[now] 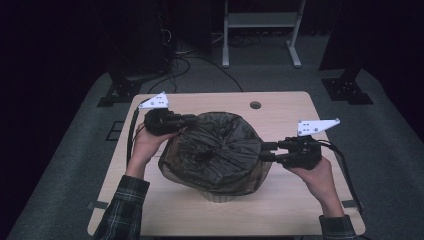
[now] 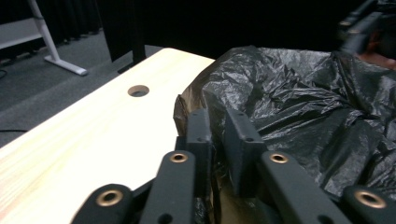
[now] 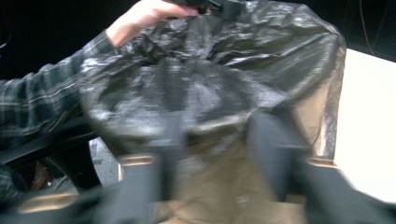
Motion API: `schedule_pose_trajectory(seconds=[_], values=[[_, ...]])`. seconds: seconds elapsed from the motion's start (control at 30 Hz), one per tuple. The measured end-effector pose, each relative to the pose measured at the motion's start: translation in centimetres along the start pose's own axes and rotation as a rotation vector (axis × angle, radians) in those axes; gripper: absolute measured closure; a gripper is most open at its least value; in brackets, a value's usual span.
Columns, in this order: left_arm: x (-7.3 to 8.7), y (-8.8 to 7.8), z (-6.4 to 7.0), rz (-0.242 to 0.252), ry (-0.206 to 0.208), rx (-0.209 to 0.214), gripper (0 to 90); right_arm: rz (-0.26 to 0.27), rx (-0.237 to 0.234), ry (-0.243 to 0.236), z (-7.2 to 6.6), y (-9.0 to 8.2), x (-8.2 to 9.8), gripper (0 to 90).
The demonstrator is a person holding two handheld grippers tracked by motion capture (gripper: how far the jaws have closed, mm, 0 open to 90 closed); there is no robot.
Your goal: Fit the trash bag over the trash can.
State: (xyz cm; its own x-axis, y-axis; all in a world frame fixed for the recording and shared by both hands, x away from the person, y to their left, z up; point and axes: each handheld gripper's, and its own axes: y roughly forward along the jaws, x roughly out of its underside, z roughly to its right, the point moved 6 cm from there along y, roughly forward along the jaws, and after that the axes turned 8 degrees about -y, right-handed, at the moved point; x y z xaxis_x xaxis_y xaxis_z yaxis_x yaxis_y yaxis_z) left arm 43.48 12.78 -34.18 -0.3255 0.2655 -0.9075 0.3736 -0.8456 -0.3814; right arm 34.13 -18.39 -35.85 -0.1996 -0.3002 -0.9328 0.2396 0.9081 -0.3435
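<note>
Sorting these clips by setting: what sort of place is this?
Probably a lab or recording studio: black curtains all round, grey carpet, and a lone pale table with a cable hole.

The bag [image 1: 220, 150] at the centre of the high view is thin black plastic film, glossy and heavily crinkled, catching light along its creases; where stretched at the lower edge it turns brownish and half see-through. The surface [image 1: 280, 112] is pale wood-look laminate, smooth and matt, with faint grain. In the left gripper view the left gripper [image 2: 218, 135] has matt black plastic jaws with brassy metal rivets. At the upper right of the high view, the right gripper [image 1: 265, 151] carries a matt pale plate. The sleeve [image 1: 122, 207] is soft checked cloth. The floor [image 1: 395, 150] looks like dull grey carpet.
</note>
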Motion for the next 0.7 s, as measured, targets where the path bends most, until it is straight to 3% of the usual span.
schedule_pose_trajectory(seconds=[0.03,0.07,0.1,0.13,0.27,0.4,0.47,0.5,0.57,0.6,0.63,0.7], values=[[0.0,0.0,0.0,0.000,0.001,-0.002,80.8,0.002,0.009,-0.020,-0.1,0.0,0.0,67.6],[-0.1,-0.2,0.0,0.013,0.000,0.001,80.9,0.000,0.006,-0.023,-0.1,0.0,-0.1,76.1],[-0.3,-0.5,0.0,0.036,-0.007,0.014,89.7,0.000,0.008,-0.035,-0.1,0.0,-0.2,84.0],[-0.3,-0.6,-0.2,0.025,-0.003,-0.004,89.9,-0.001,0.022,-0.044,-0.1,0.0,-0.2,88.2],[0.2,-1.2,-1.2,0.015,-0.003,-0.063,89.9,-0.035,0.074,-0.054,0.4,0.1,0.1,90.0],[0.7,-2.7,-2.4,0.048,-0.045,-0.097,89.9,-0.045,0.132,-0.036,1.3,-0.6,0.4,90.0],[0.8,-3.1,-2.6,0.053,-0.044,-0.107,89.8,-0.010,0.114,-0.017,1.3,-0.9,0.3,89.6],[0.8,-3.3,-2.5,0.051,-0.042,-0.109,89.8,0.023,0.099,-0.028,1.0,-1.0,0.0,71.0],[0.9,-3.4,-2.6,0.046,-0.039,-0.128,89.8,0.063,0.030,0.002,0.4,-0.6,-0.5,50.4],[0.8,-3.6,-2.7,0.049,-0.039,-0.131,89.8,0.050,0.012,0.015,0.1,-0.2,-0.5,44.2],[0.8,-3.7,-2.7,0.054,-0.041,-0.134,89.8,0.029,0.022,0.011,-0.2,0.2,-0.5,38.2],[0.9,-4.1,-2.9,0.055,-0.036,-0.163,89.8,-0.006,0.029,0.000,-0.6,0.9,-0.3,34.0]])
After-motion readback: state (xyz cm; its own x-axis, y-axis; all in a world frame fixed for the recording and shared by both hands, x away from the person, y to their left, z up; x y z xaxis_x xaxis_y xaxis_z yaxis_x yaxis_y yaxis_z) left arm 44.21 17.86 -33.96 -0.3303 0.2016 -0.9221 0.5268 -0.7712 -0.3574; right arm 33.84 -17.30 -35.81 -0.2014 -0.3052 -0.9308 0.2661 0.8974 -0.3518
